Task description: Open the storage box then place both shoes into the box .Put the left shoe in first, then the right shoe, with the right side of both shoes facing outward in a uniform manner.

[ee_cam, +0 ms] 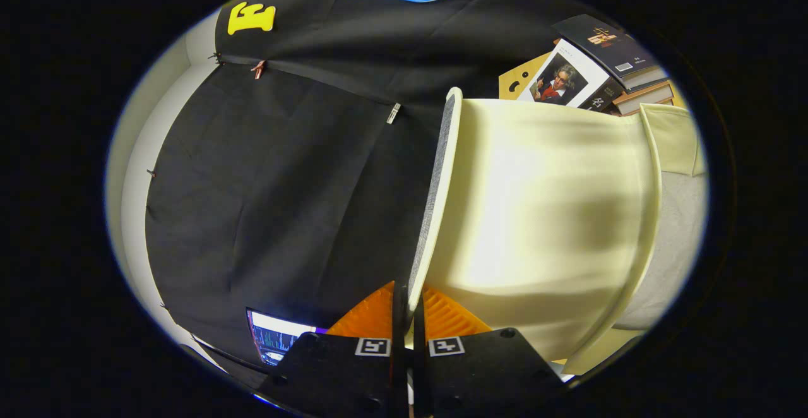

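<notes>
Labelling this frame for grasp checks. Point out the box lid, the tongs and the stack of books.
box lid [543, 216]: gripper view, on its broad pale inner face.
tongs [409, 317]: gripper view, midway between the tips, pinched on the lid's edge.
stack of books [609, 48]: gripper view, on the top book's dark cover.

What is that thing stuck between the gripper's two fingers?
The edge of the storage box lid sits between the fingers in the gripper view. The gripper is pinching it, with the cream lid swung up.

Bright glare washes the pale box lid [536, 216] my gripper [409, 307] pinches, soft shadows crossing it, while the fisheye bends everything near the rim and the cloth stays dim.
</notes>
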`<state>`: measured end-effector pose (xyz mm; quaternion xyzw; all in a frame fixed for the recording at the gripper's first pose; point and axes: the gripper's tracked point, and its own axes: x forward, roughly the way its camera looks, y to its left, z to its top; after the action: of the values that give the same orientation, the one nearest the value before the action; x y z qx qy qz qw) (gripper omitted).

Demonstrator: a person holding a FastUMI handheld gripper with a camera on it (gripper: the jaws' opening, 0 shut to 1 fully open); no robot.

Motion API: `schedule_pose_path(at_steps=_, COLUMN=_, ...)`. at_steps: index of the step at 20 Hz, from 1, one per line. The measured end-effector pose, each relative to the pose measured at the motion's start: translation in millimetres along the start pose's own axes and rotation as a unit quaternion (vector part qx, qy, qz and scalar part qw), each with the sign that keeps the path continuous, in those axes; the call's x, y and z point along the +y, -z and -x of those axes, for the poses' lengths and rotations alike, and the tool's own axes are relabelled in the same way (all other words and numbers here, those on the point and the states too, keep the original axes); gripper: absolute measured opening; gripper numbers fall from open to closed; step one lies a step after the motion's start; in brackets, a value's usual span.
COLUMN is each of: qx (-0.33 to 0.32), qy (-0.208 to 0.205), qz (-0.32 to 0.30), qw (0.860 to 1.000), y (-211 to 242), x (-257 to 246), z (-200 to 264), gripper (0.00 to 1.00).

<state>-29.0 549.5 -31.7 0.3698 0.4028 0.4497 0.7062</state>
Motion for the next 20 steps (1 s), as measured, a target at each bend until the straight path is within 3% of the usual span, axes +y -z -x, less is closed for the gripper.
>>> schedule_pose_path(at_steps=1, qx=-0.012, qy=0.015, qz=0.012, qw=1.000, y=-4, x=-6, z=1, gripper=0.10)
schedule_pose_path(at_steps=4, qx=-0.062, qy=0.056, qz=0.056, qw=0.995, y=-24, x=-27, z=26, gripper=0.97)
schedule_pose_path(at_steps=7, qx=-0.090, qy=0.075, qz=0.089, qw=0.989, y=-34, x=-26, z=67, gripper=0.97)
schedule_pose_path(at_steps=12, qx=-0.170, qy=0.147, qz=0.176, qw=0.958, y=-64, x=-49, z=162, gripper=0.97)
schedule_pose_path(at_steps=17, qx=-0.182, qy=0.262, qz=0.211, qw=0.924, y=-81, x=-118, z=255, gripper=0.98)
schedule_pose_path(at_steps=20, qx=-0.192, qy=0.337, qz=0.197, qw=0.901, y=-83, x=-172, z=322, gripper=0.98)
